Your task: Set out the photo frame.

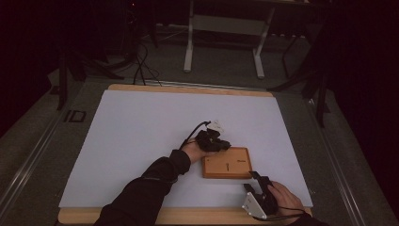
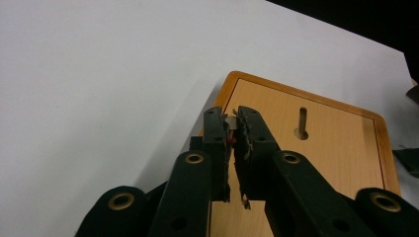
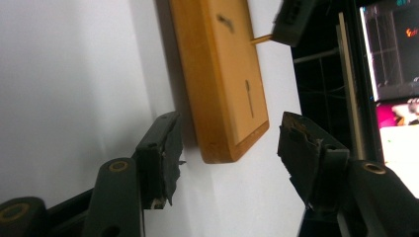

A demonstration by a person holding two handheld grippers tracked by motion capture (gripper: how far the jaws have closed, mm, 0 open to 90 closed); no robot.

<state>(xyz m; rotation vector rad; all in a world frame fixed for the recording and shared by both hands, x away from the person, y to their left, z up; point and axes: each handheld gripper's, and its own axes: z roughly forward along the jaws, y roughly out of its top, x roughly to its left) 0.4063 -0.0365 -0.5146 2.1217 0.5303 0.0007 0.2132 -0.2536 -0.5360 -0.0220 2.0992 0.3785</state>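
Note:
A flat wooden block with a narrow slot in its top lies on the white sheet. My left gripper sits at the block's far left corner. Its jaws are shut on a thin wooden stick that reaches the block's top face. In the left gripper view the jaws stand almost together over that corner, a small pale piece between the tips. My right gripper is at the block's near right corner. In the right gripper view that corner of the block lies between its open jaws, the pads apart from it.
The sheet covers a wooden table top, with bare sheet to the left and beyond the block. A white desk frame and cables stand on the dark floor behind. A lit screen shows past the table's edge.

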